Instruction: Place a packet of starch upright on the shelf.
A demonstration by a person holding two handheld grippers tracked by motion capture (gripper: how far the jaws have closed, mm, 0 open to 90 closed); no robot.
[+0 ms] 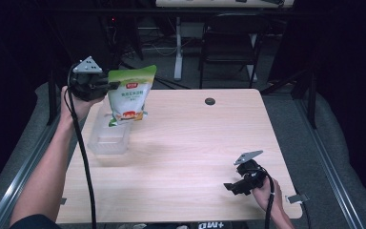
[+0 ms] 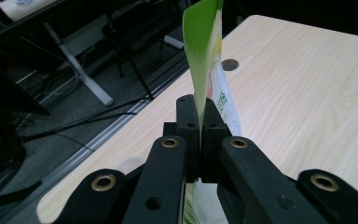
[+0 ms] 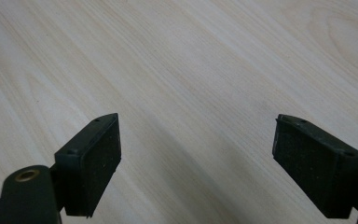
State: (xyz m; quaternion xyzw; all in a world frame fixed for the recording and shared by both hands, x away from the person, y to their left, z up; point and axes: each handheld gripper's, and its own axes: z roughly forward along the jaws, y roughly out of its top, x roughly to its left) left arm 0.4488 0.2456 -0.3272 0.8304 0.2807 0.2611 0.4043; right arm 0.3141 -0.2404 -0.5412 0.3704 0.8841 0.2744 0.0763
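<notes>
At the far left corner of the pale wooden worktop [image 1: 186, 157], the left tool [image 1: 106, 86] is held raised above the surface in the person's left hand [image 1: 78, 102], a black cable [image 1: 83, 162] trailing from it down along the forearm. Its jaws are clenched on the upper edge of a green and white printed plastic pouch [image 1: 129, 94]; in the left gripper view the thin green edge of the pouch [image 2: 204, 56] is seen pinched between the two closed black pads. The pouch is hung upright in the air, its lower end over a clear rectangular plastic container [image 1: 108, 136] that is set on the worktop near the left edge. Whether the pouch's bottom touches the container cannot be told.

Farther right, near the far edge, a small round dark cable hole [image 1: 210, 101] is set into the worktop. Behind the worktop, a dark chair [image 1: 228, 43] is seen on the floor.

Near the front right corner, the right tool [image 1: 234, 185] is held low over the worktop in the person's right hand [image 1: 266, 193]. Its jaws are spread wide and released, with nothing between them; in the right gripper view only bare wood grain [image 3: 191, 84] is seen between the two black pads [image 3: 93, 163].
</notes>
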